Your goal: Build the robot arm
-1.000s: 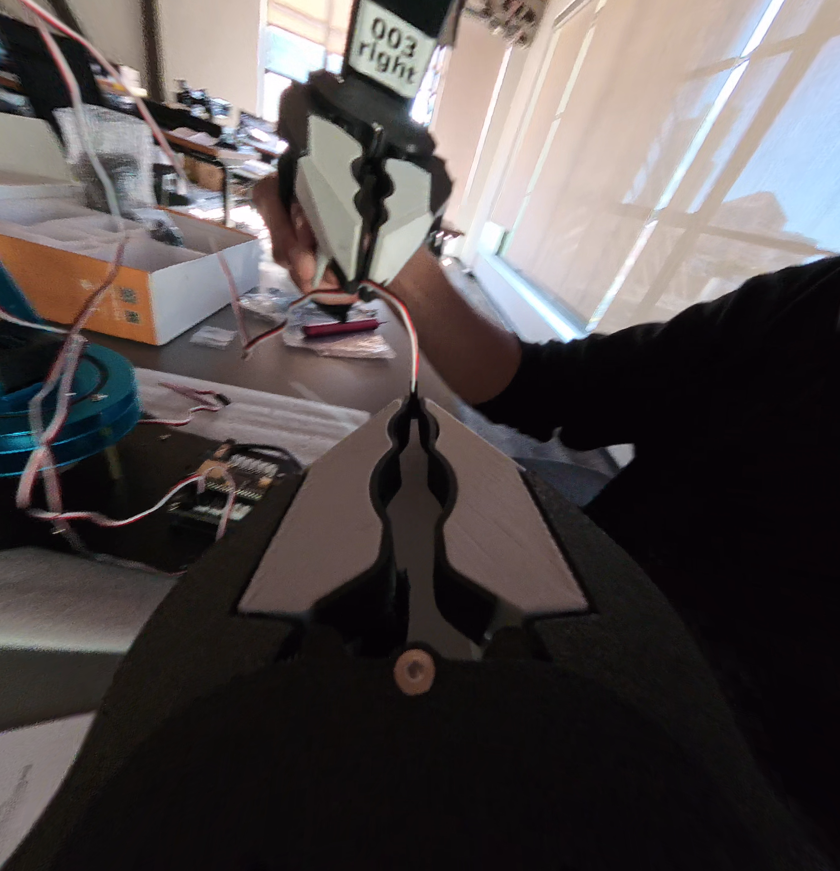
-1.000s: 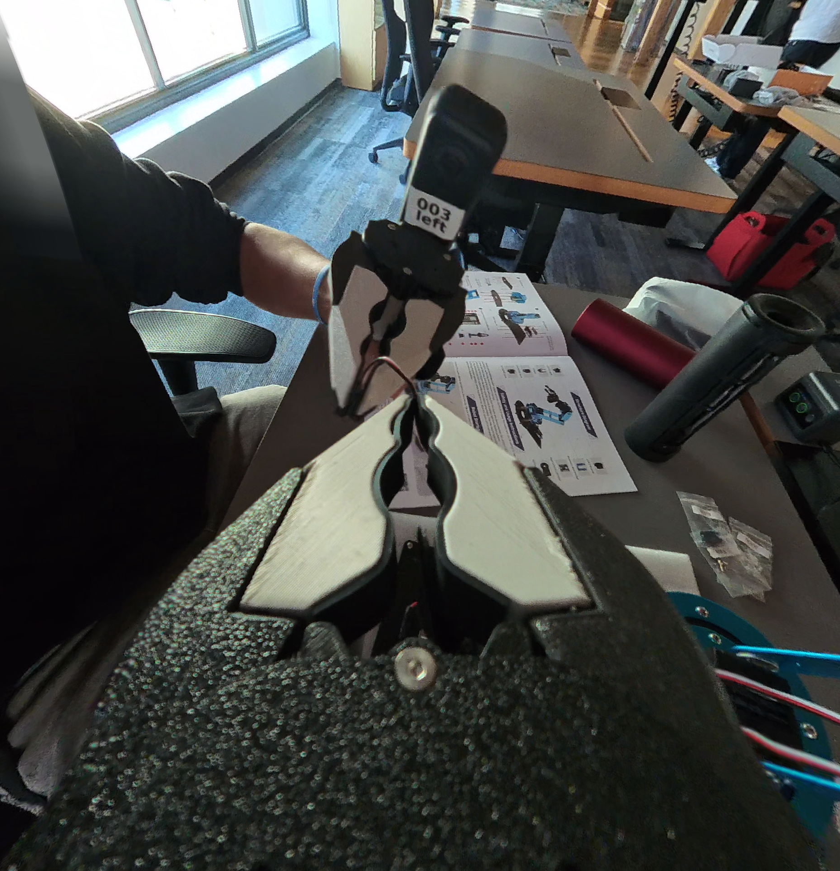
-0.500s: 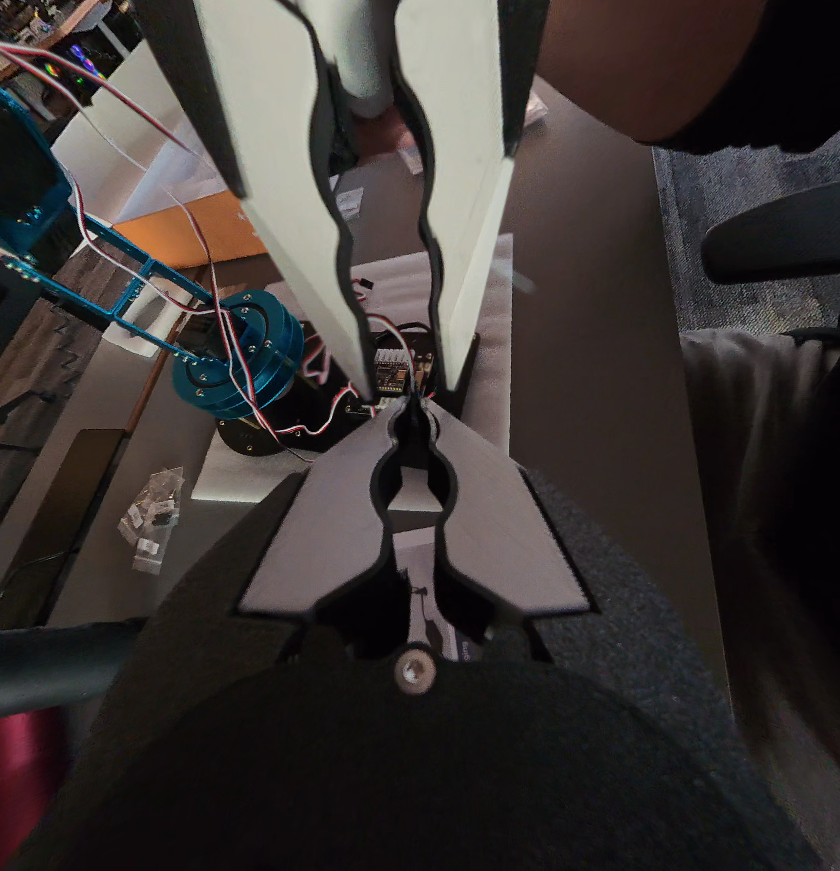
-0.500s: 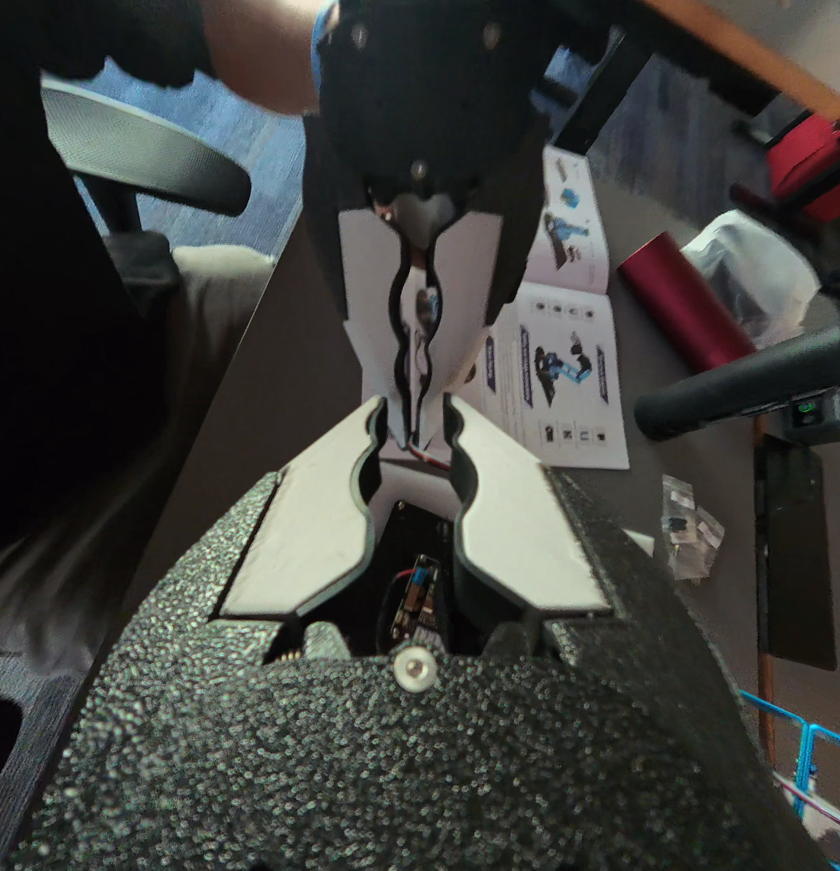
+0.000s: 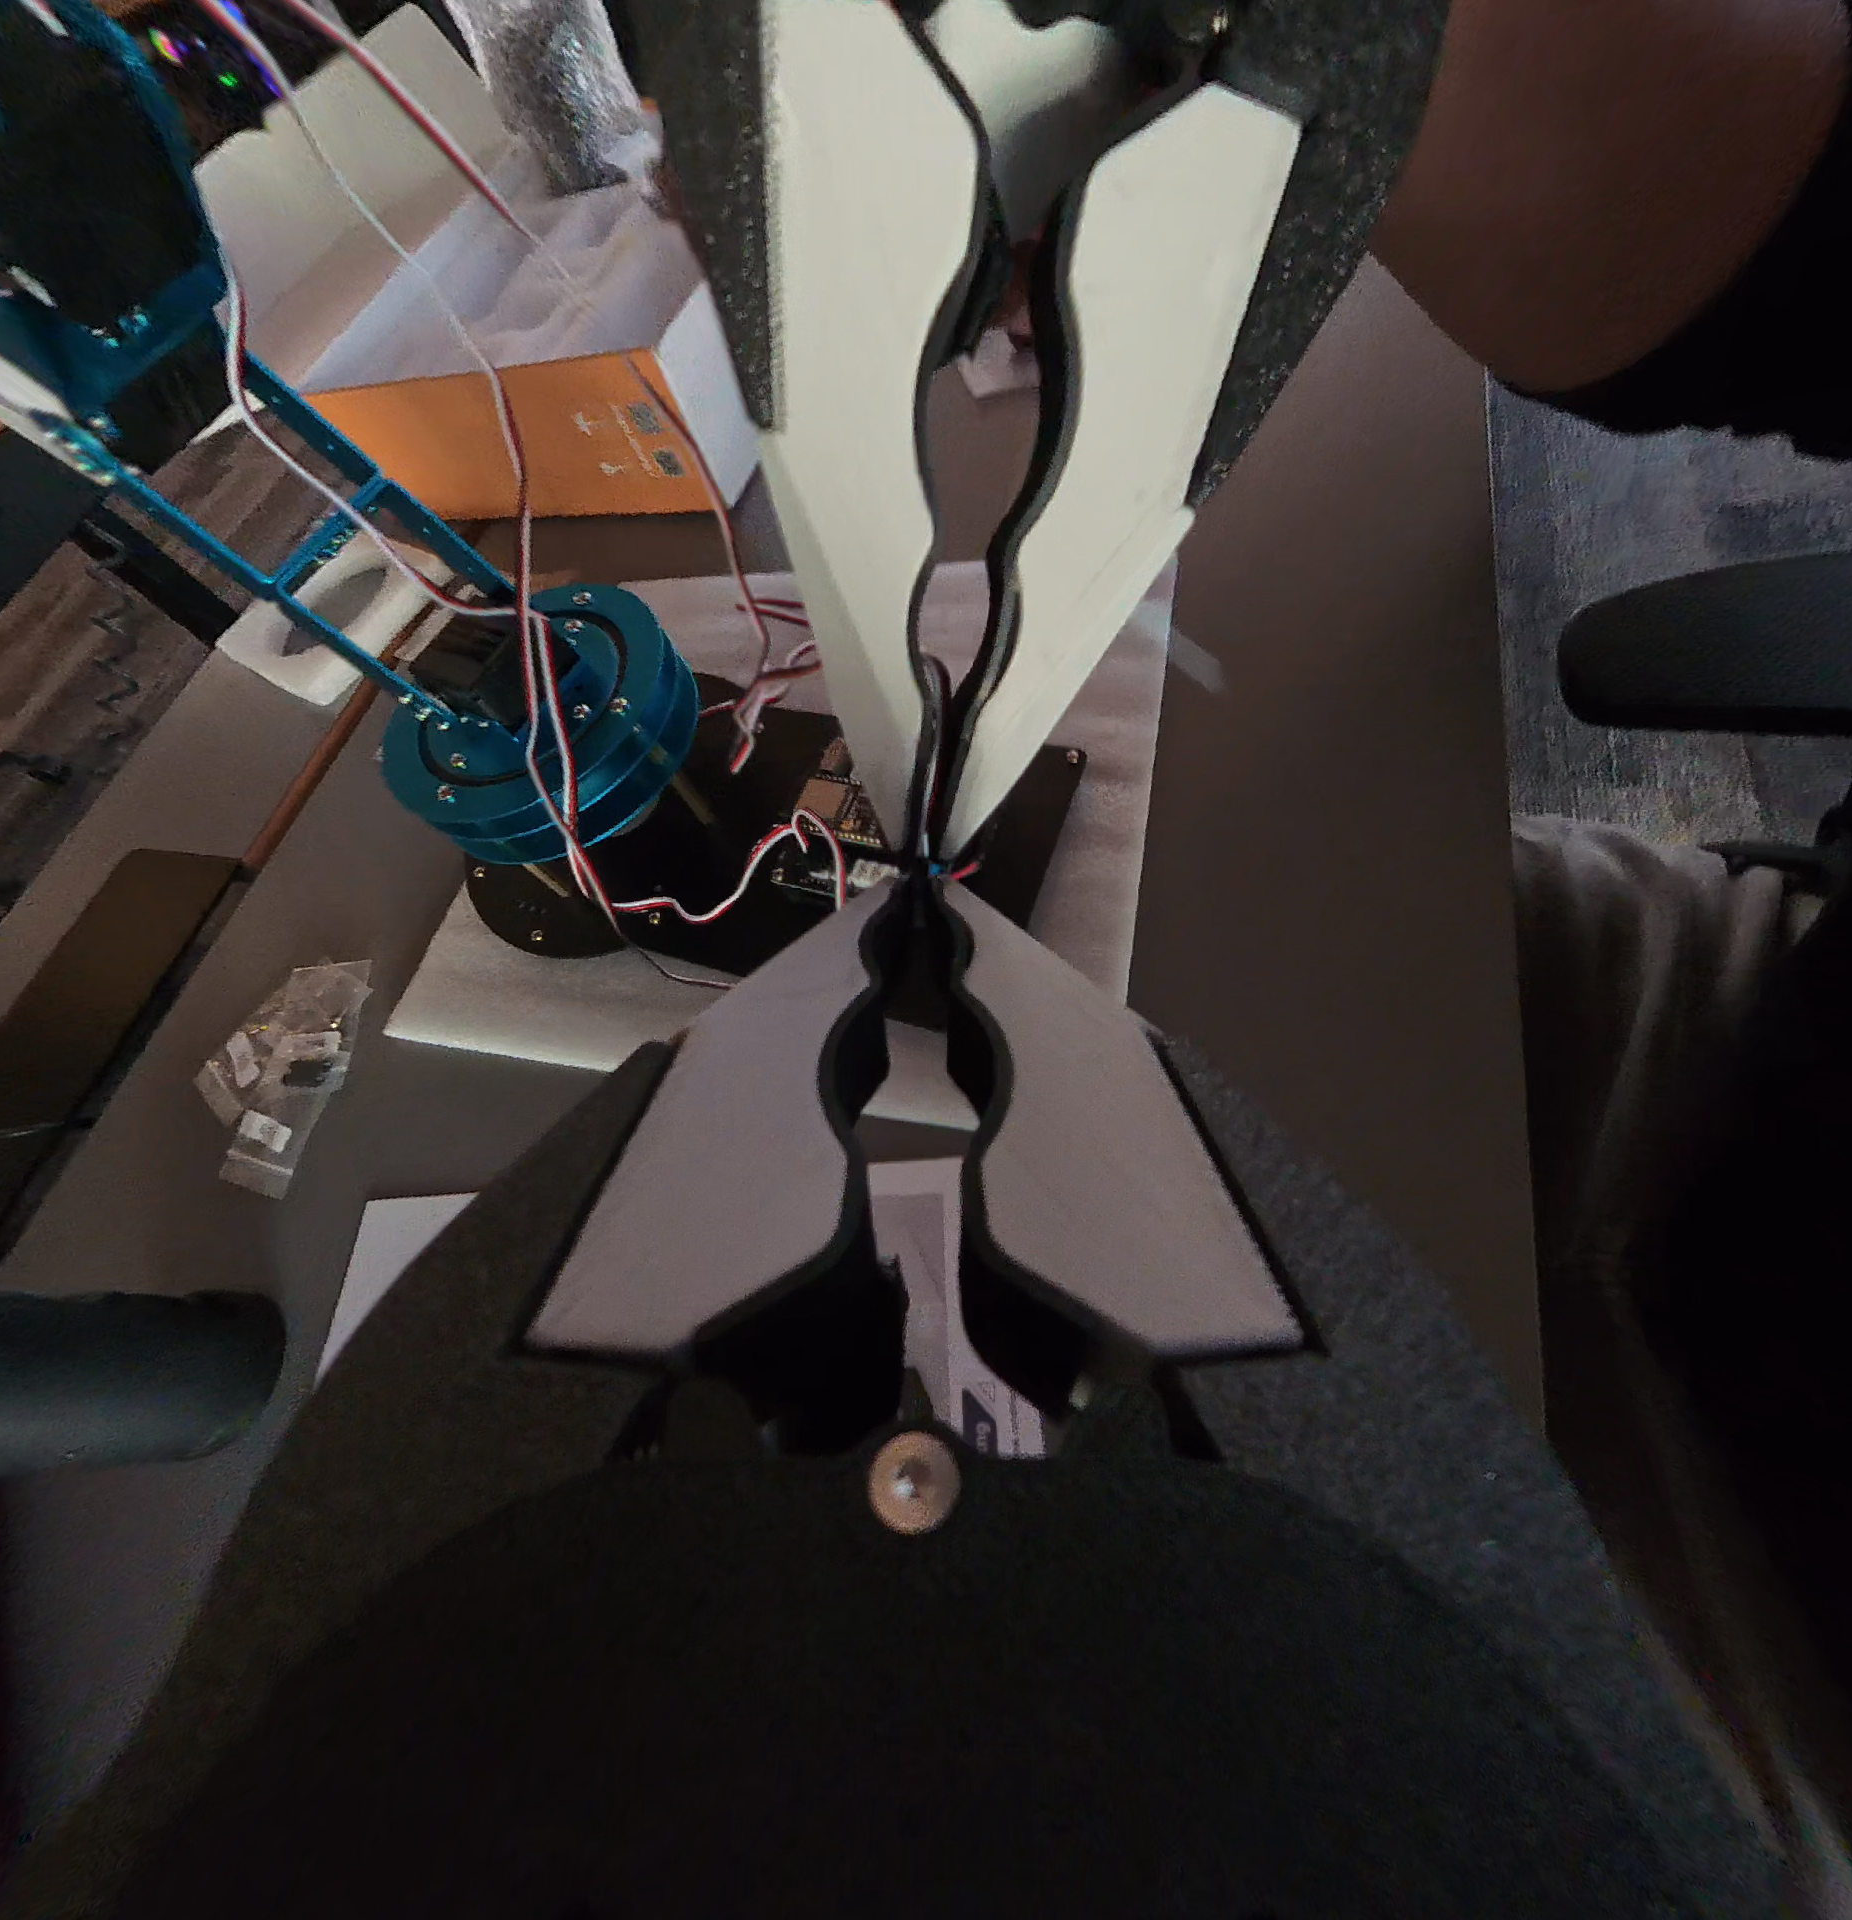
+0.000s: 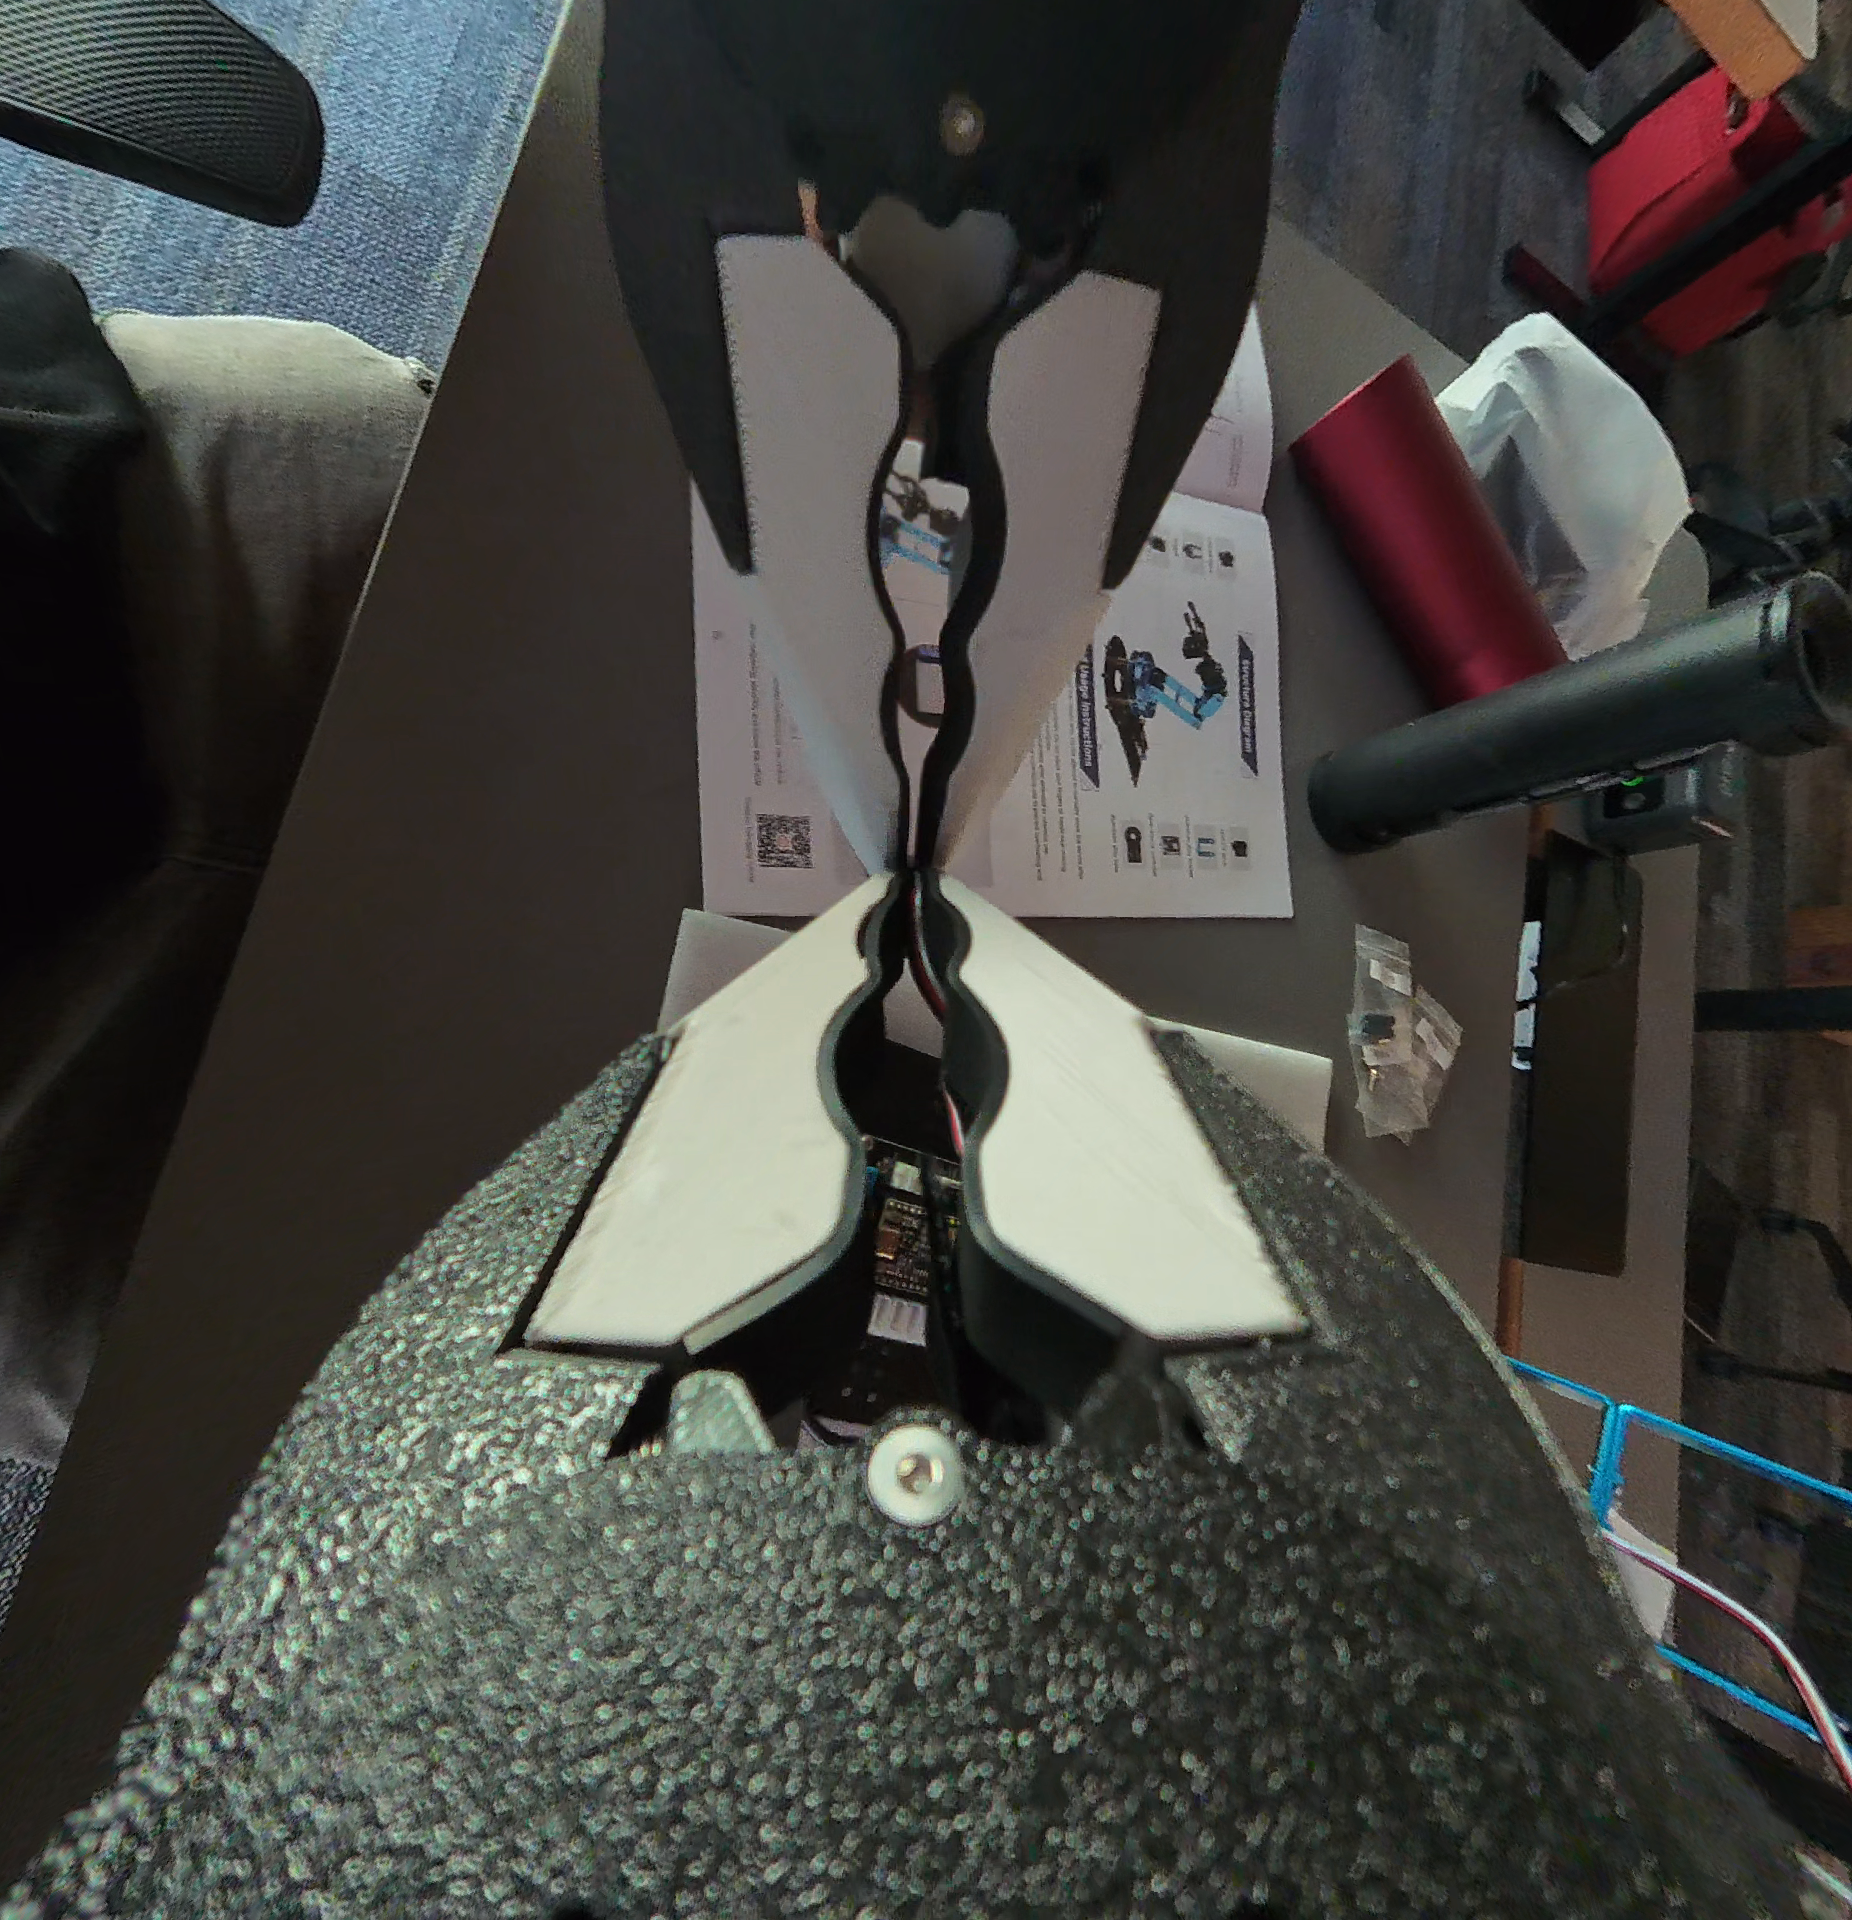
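Note:
My left gripper [image 5: 917,894] and my right gripper [image 6: 914,888] meet tip to tip, both shut on a thin red, white and black servo wire [image 5: 693,916]. The wire runs between the right fingers [image 6: 927,982] and back to a blue metal turntable [image 5: 537,717]. In the left wrist view the right gripper [image 5: 937,847] comes down from above. In the right wrist view the left gripper [image 6: 914,852] does the same. Both hang just above a circuit board [image 5: 844,810] on a black base plate [image 5: 1026,821]. The board also shows between the right fingers [image 6: 906,1226].
The base stands on white foam [image 5: 506,997]. Blue arm struts [image 5: 309,551] rise at the left. An orange and white box [image 5: 506,436] lies behind. An open manual [image 6: 1161,727], a red cylinder [image 6: 1421,540], a black cylinder [image 6: 1576,707] and small parts bags [image 6: 1405,1039] lie on the desk. A chair armrest [image 5: 1732,644] is beside the desk. The grippers are tip to tip, or close to it.
Both grippers have tilted down from mid-air to over the board. The right gripper was open half a second ago and has shut on the wire at the left gripper's tips.

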A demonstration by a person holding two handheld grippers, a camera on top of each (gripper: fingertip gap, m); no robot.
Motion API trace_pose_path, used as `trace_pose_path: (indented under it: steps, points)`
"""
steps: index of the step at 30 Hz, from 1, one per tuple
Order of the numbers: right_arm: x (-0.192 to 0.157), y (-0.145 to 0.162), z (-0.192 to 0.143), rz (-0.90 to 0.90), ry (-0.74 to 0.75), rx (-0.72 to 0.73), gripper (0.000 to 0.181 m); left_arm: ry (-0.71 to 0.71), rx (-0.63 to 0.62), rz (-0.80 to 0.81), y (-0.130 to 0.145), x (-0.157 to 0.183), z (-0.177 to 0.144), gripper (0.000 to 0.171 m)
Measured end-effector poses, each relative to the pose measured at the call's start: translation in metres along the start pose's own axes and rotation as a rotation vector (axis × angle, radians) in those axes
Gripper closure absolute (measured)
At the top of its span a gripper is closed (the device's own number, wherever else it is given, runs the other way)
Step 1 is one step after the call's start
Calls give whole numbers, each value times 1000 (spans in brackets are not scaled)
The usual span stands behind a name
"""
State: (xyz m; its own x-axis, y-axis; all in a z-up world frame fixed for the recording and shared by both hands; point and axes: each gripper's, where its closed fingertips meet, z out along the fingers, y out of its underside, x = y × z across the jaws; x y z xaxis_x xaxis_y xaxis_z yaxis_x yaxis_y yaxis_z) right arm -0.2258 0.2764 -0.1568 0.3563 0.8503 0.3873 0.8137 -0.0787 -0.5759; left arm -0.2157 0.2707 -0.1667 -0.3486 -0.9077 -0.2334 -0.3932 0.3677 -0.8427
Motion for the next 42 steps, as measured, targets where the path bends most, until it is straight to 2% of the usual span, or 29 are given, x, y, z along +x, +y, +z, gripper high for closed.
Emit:
trace_pose_path:
  steps: [2,3,4,8,13,16,18,22,27,32,35,37,39,42]
  points:
    - [4,5,-4,16,11,-19,181,-31,18,-34,4,-4,-2,167]
    - [7,13,-6,40,14,-50,181,-58,9,-58,11,-7,-3,156]
    - [11,24,-9,63,26,-96,181,-85,9,-91,18,-8,-6,152]
    - [19,85,-13,184,19,-307,181,-86,121,-271,39,14,-25,152]
    - [4,130,1,318,-123,-392,180,-101,253,-375,62,44,-47,152]
    - [12,130,19,323,-136,-344,180,-130,265,-373,71,47,-58,153]
    - [22,138,27,314,-117,-384,181,-153,262,-357,74,43,-63,153]
    - [28,135,39,301,-148,-364,181,-153,277,-352,75,39,-67,152]
    - [28,135,39,309,-158,-373,180,-100,314,-435,80,32,-70,152]
    - [21,136,36,307,-124,-414,180,-108,331,-490,86,16,-74,152]
    - [20,141,35,295,-51,-448,181,-116,263,-481,91,4,-68,152]
    - [20,141,37,284,-27,-453,181,-103,148,-447,96,-7,-55,152]
    - [20,138,39,270,-18,-452,181,-34,62,-429,91,-16,-38,152]
    - [21,138,41,257,-3,-455,181,119,6,-417,70,-21,-2,146]
